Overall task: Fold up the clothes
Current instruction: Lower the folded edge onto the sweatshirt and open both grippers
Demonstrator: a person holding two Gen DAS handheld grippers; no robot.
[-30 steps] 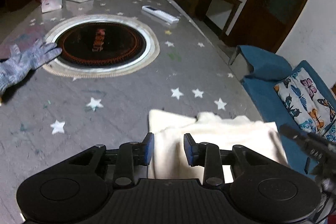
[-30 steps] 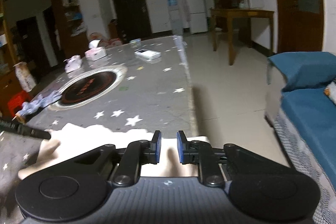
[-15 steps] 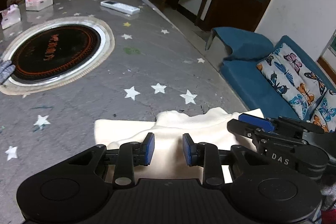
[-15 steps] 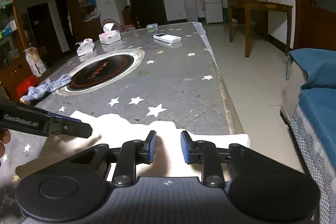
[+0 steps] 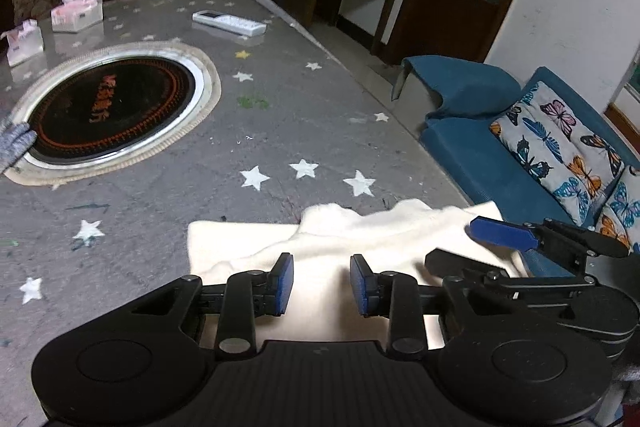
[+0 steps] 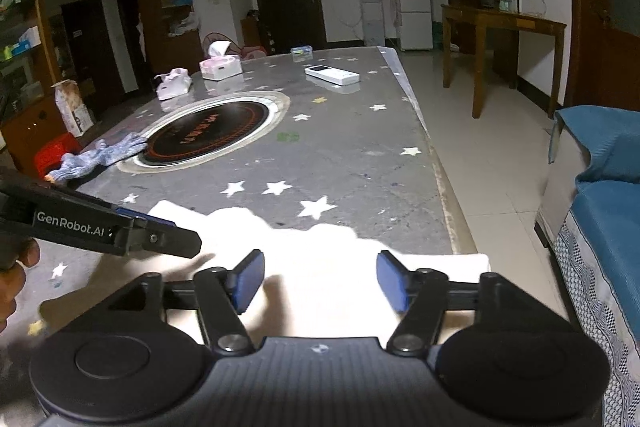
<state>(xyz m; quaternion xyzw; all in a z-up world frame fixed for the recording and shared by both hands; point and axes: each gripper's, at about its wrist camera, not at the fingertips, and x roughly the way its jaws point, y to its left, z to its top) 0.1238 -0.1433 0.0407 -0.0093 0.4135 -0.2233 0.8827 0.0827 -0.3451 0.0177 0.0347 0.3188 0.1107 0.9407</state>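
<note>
While the left tool (image 5: 322, 285) stays narrow, the right tool (image 6: 320, 281) has spread wide above the garment (image 5: 360, 239).

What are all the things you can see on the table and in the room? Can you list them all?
cream garment: one, cream white, near table edge, under both grippers
table: one, grey with white stars
round cooktop: one, black with orange rings, set into the table
glove: one, blue-grey, at the cooktop's rim
tissue boxes: two, pink and white, far end
remote: one, white, far end
sofa: one, blue, beside the table
butterfly cushion: white with coloured butterflies, on the sofa
fridge: one, white, back wall
wooden side table: one, brown
left gripper: black, blue pads, open
right gripper: black, blue pads, open wide
</note>
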